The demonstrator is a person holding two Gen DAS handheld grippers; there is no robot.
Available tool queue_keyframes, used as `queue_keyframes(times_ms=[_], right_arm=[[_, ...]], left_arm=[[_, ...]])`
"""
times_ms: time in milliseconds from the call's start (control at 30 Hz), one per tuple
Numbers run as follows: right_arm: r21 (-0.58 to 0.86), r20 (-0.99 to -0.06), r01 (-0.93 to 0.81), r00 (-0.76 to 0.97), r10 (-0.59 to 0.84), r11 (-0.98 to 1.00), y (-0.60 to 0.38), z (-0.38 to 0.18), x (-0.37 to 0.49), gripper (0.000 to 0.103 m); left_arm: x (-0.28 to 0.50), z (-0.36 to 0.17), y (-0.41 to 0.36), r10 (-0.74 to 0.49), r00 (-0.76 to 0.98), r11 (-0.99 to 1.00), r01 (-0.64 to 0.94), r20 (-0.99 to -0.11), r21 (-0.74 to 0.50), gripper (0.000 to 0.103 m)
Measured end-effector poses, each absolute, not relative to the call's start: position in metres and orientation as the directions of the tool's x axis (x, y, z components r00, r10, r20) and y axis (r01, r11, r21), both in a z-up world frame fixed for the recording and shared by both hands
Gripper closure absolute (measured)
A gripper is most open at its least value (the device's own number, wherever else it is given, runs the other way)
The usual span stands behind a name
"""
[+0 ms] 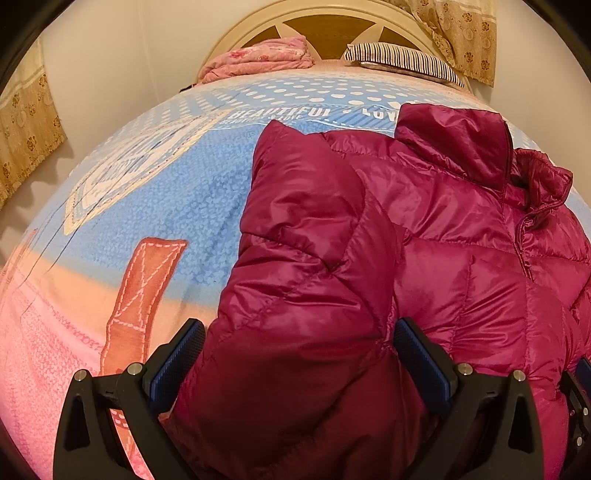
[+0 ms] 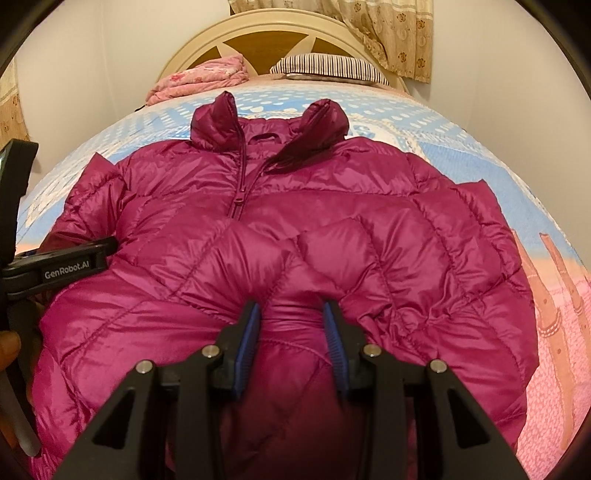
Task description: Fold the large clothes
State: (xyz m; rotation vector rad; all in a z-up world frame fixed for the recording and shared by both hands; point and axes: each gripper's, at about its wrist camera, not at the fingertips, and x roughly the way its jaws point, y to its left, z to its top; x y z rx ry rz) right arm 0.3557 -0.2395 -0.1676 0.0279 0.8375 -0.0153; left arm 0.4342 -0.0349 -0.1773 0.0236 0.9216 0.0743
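Left hand-held gripper (image 1: 299,354): jaws wide, a folded-over sleeve (image 1: 306,258) of the jacket fills the gap between the blue pads (image 1: 424,354). Both pads sit against the bulging fabric, but can't tell if they really press it or just straddle it. Right hand-held gripper (image 2: 291,328): jaws partly closed, blue pads (image 2: 245,343) pinch a puffed bunch of jacket fabric at the lower front; fabric bulges between and above the fingers, so it is clamped on the jacket.

Jacket (image 2: 295,221): magenta quilted puffer, lying front up on the bed, collar (image 2: 266,122) toward the headboard, zipper (image 2: 238,192) partly down at the neck. In the right wrist view the left hand-held gripper's black body shows at the left edge, beside the jacket's side, with a bit of a hand (image 2: 9,347) under it.

Bed sheet (image 1: 147,206): blue with white dots and lettering, pink and orange toward the near end. At the far end: folded pink blanket (image 1: 258,61) and striped pillow (image 1: 402,59), apart from the jacket, against a cream arched headboard (image 2: 258,37). Floral curtain (image 2: 399,33) hangs at upper right.
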Motion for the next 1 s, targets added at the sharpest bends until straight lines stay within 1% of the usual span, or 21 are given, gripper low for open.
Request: queue_keyframes(times_ms=[33, 67, 133, 167, 200, 233, 267, 333, 433, 533, 733, 867, 933, 967, 1000], right_arm=[[0.028, -0.744, 0.023, 0.668, 0.006, 0.999, -0.241, -0.167, 0.356, 0.064], [0.047, -0.747, 0.016, 0.665, 0.024, 0.999, -0.243, -0.165, 0.356, 0.062], [0.059, -0.769, -0.029, 0.636, 0.064, 0.998, -0.246, -0.156, 0.356, 0.051], [0.056, -0.781, -0.051, 0.62, 0.075, 0.997, -0.247, -0.147, 0.356, 0.035], [0.056, -0.776, -0.061, 0.625, 0.082, 0.997, -0.249, -0.137, 0.356, 0.016], [0.048, -0.753, -0.054, 0.654, 0.072, 0.997, -0.253, -0.122, 0.356, 0.011], [0.038, -0.728, -0.048, 0.683, 0.061, 0.998, -0.257, -0.109, 0.357, 0.008], [0.029, -0.7, -0.042, 0.713, 0.05, 0.999, -0.266, -0.086, 0.373, 0.007], [0.054, -0.711, -0.013, 0.702, 0.048, 0.998, -0.285, -0.065, 0.42, 0.007], [0.033, -0.708, 0.018, 0.707, 0.01, 0.999, -0.297, -0.054, 0.461, 0.007], [-0.005, -0.775, 0.025, 0.632, -0.02, 1.0, -0.304, -0.074, 0.547, 0.007], [-0.033, -0.805, 0.01, 0.593, -0.033, 0.999, -0.304, -0.096, 0.575, 0.007], [-0.038, -0.822, 0.006, 0.568, -0.035, 0.999, -0.304, -0.106, 0.586, 0.009], [-0.035, -0.836, 0.0, 0.548, -0.03, 0.999, -0.305, -0.114, 0.59, 0.018], [-0.027, -0.85, -0.011, 0.526, -0.017, 1.0, -0.306, -0.12, 0.591, 0.042]], left_arm=[[0.435, -0.173, -0.033, 0.078, 0.585, 0.997, -0.048, -0.807, 0.061, 0.001], [0.434, -0.167, -0.031, 0.098, 0.575, 0.995, -0.05, -0.812, 0.085, 0.001], [0.43, -0.142, -0.027, 0.132, 0.586, 0.991, -0.061, -0.799, 0.118, 0.001], [0.429, -0.128, -0.024, 0.135, 0.605, 0.991, -0.064, -0.784, 0.122, 0.001], [0.43, -0.114, -0.023, 0.125, 0.628, 0.992, -0.058, -0.768, 0.114, 0.001], [0.433, -0.1, -0.021, 0.107, 0.651, 0.994, -0.046, -0.752, 0.102, 0.001], [0.44, -0.086, -0.02, 0.1, 0.667, 0.994, -0.044, -0.738, 0.096, 0.001], [0.462, -0.067, -0.024, 0.081, 0.678, 0.996, -0.04, -0.73, 0.074, 0.001], [0.505, -0.052, -0.042, 0.078, 0.676, 0.997, -0.036, -0.733, 0.073, 0.001], [0.553, -0.047, -0.073, 0.044, 0.67, 0.998, 0.003, -0.741, 0.063, 0.001], [0.614, -0.078, -0.123, 0.09, 0.637, 0.989, 0.036, -0.766, 0.146, 0.001], [0.63, -0.104, -0.139, 0.076, 0.588, 0.982, 0.097, -0.805, 0.163, 0.001], [0.627, -0.116, -0.14, 0.065, 0.579, 0.979, 0.121, -0.813, 0.165, 0.002], [0.627, -0.12, -0.142, 0.055, 0.58, 0.977, 0.136, -0.813, 0.163, 0.014], [0.623, -0.122, -0.141, 0.042, 0.579, 0.975, 0.154, -0.814, 0.159, 0.03]])
